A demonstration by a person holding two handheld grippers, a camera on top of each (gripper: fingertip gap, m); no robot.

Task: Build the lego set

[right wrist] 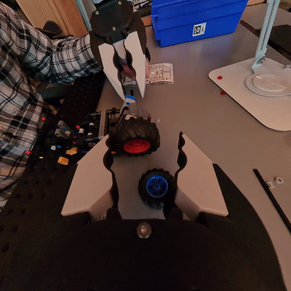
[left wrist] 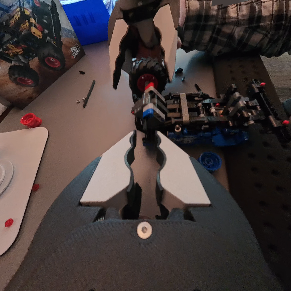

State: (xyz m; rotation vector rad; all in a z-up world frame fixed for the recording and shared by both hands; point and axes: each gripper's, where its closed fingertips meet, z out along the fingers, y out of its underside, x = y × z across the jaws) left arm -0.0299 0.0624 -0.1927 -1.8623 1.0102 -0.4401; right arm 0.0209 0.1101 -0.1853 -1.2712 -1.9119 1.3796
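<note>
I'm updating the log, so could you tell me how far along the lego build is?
Done: the chassis is largely framed, with one red-hubbed wheel on its axle. In hand: the left gripper pinches the chassis end; the open right gripper flanks that wheel. Left: a blue-hubbed wheel, red hubs and a black axle lie loose.

Left tool (left wrist: 145,138) pinches the near end of the chassis (left wrist: 196,110). Right tool (left wrist: 141,75) opposite, jaws spread around the red-hubbed wheel (left wrist: 147,77) (already on the axle). Loose blue wheel (left wrist: 209,161) on the counter (left wrist: 97,126).
</note>
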